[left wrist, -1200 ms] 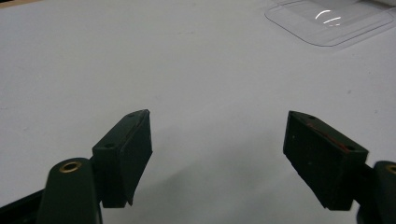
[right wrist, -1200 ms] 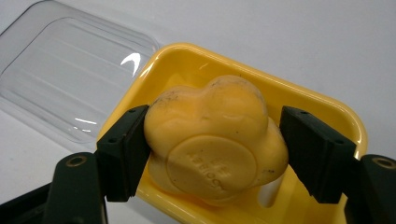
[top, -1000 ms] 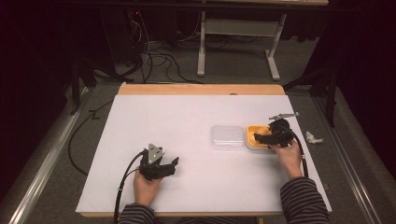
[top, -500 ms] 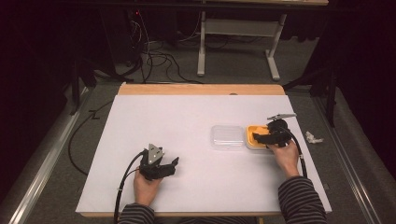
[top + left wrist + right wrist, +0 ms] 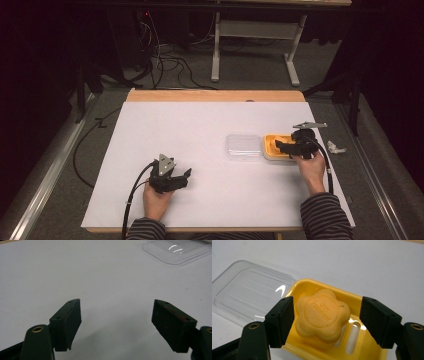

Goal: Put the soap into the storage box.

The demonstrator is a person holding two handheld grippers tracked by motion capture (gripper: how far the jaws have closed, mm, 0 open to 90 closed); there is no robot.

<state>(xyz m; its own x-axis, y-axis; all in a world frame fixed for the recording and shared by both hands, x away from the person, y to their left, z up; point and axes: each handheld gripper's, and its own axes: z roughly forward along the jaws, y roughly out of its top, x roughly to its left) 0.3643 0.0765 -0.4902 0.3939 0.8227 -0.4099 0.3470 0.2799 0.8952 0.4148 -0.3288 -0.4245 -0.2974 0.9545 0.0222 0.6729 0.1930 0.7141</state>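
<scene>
I have the right gripper (image 5: 325, 322) poised over the yellow soap dish (image 5: 312, 286), its jaws spread wide with the flower-shaped orange soap (image 5: 322, 315) sitting between them; the left pad looks to be at or just beside the soap's edge, the right pad stands clearly apart from it, so nothing is grasped yet. I hold it this way, I judge, so that a single squeeze would take the soap across its widest lobes; the soap lies tilted in the dish, propped over the drain slots, which leaves its sides exposed to the pads.

From the high view the right gripper (image 5: 281, 146) reaches in over the dish (image 5: 270, 145) from the right edge of the table (image 5: 200, 130); the dish stands on the white sheet, and the clear plastic lid (image 5: 243, 146) lies flat just beside it on its left, touching or nearly so; I take it the lid is set there to keep the dish open and still within easy reach.

My left gripper (image 5: 181, 178) rests low near the front edge of the table, well apart from dish and lid; in its own view the jaws stand released and wide over bare white surface, holding nothing, with the corner of the lid (image 5: 175, 251) far ahead. I judge it is parked there to stay out of the right hand's way.

A small crumpled white scrap (image 5: 336, 147) lies off the sheet to the right; I cannot tell what it is.
</scene>
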